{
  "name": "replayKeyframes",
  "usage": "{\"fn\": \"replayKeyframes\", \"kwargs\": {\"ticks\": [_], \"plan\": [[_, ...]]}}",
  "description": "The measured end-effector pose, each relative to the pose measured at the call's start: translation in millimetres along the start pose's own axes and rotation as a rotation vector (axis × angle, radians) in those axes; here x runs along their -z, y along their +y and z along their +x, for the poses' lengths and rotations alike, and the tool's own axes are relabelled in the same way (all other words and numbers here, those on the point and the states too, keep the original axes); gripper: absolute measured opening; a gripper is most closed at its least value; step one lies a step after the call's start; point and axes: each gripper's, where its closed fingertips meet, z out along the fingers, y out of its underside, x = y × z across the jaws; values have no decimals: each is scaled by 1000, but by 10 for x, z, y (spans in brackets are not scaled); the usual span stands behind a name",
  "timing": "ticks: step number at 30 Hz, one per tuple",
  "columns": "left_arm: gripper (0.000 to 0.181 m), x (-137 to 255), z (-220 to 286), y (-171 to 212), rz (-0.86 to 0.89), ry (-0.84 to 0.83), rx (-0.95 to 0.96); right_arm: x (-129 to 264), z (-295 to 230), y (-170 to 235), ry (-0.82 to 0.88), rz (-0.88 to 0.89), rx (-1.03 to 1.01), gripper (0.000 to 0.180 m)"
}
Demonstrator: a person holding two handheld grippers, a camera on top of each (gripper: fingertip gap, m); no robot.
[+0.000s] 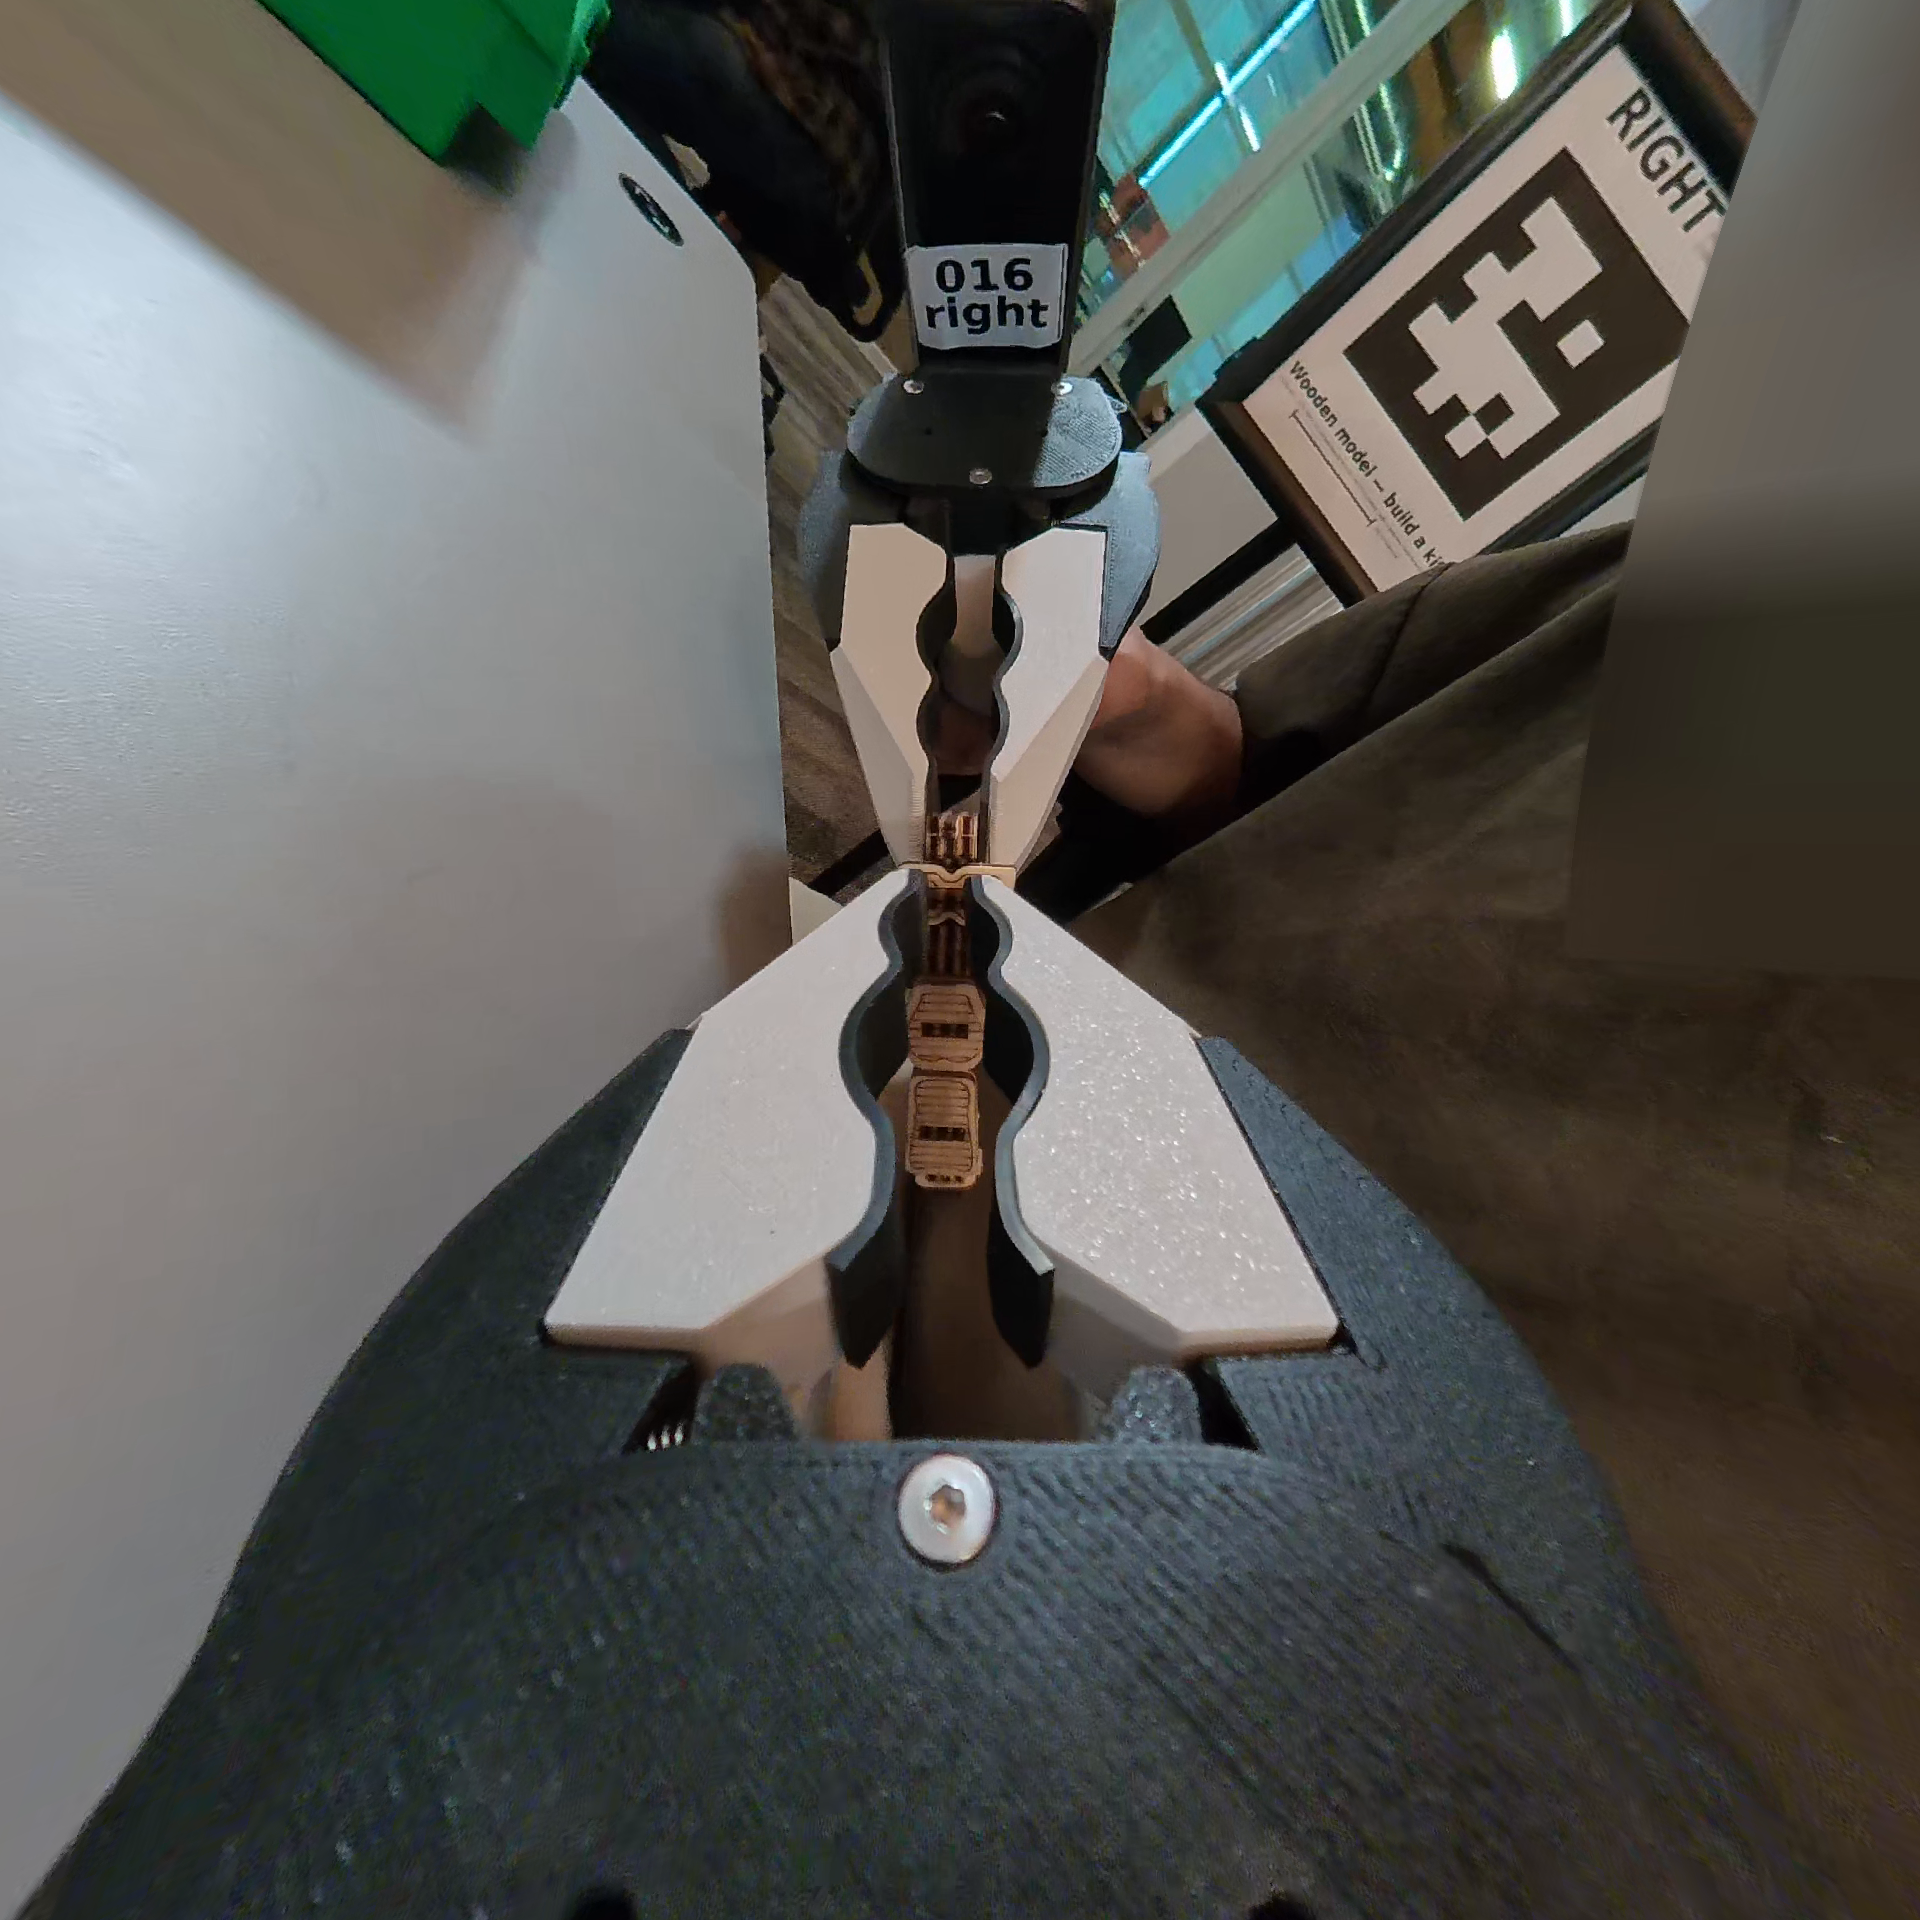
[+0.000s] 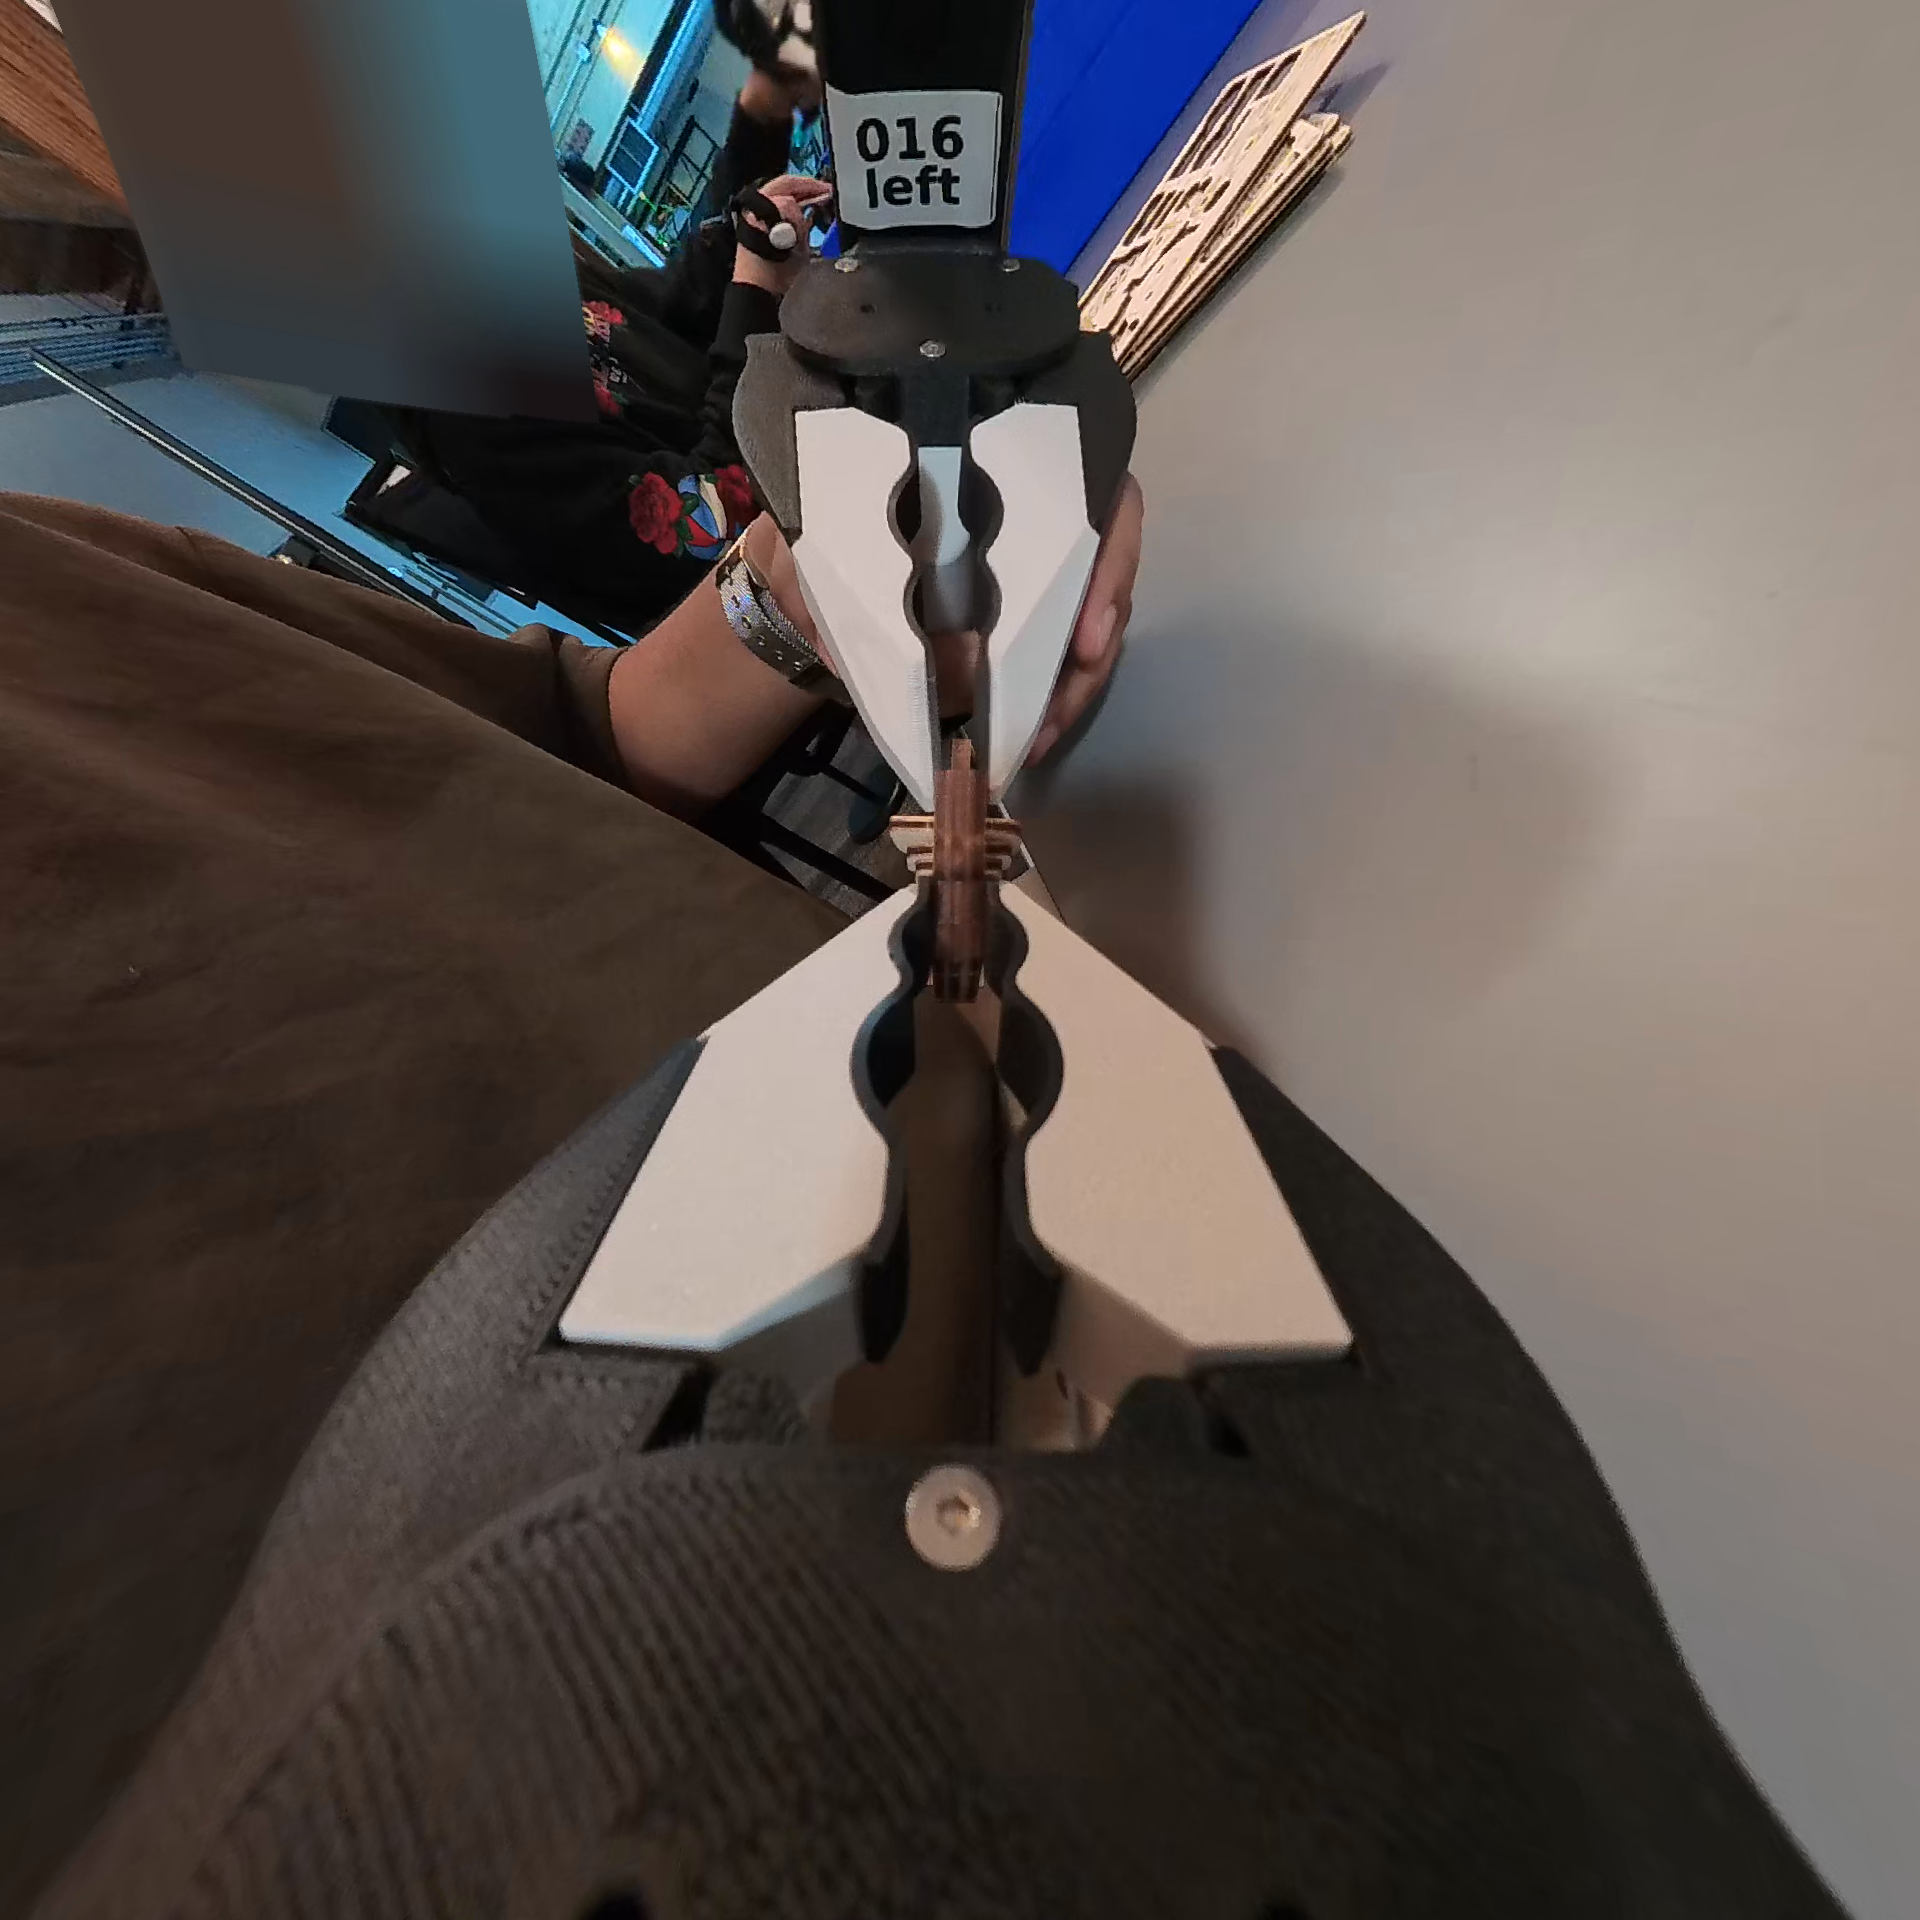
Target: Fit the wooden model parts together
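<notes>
pale laser-cut wood held tip to tip between two grippers

pale wood, engraved: a flat strip part point(image 1: 943, 1081) lies lengthwise between the white fingers of the left gripper point(image 1: 948, 883), its face marked with small rounded panels. the jaws are closed on it near the tips.

darker wood, layered: a second wooden part point(image 2: 957, 914) seen edge-on in the right wrist view, pinched between the white fingers of the right gripper point(image 2: 958, 894), jaws closed on it. a stepped cross-piece point(image 2: 956, 831) of stacked light plies spans it just past the fingertips.

position: both grippers point at each other, tips nearly meeting, and the two wooden parts touch at the junction between them, held in the air above the table edge. in the left wrist view the right gripper point(image 1: 951, 821) faces the camera with its jaws narrowed on wood at the tip; in the right wrist view the left gripper point(image 2: 961, 769) does the same.

hands: a hand point(image 1: 1153, 727) behind the right gripper; a hand point(image 2: 1091, 623) with a metal watch band point(image 2: 758, 623) behind the left one.

surroundings: grey table point(image 2: 1558, 623); stack of wooden part sheets point(image 2: 1226, 197) at its far side; brown cloth point(image 2: 260, 883) near the camera; framed sign with black-and-white marker point(image 1: 1507, 332); green block point(image 1: 468, 62).
</notes>
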Motion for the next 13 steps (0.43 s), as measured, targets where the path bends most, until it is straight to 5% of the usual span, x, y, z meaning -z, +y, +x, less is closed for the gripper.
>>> {"fn": "replayKeyframes", "kwargs": {"ticks": [13], "plan": [[6, 18, 36, 34, -9, 51, 34, -24, -44, 19, -16, -15, 8, 8]]}}
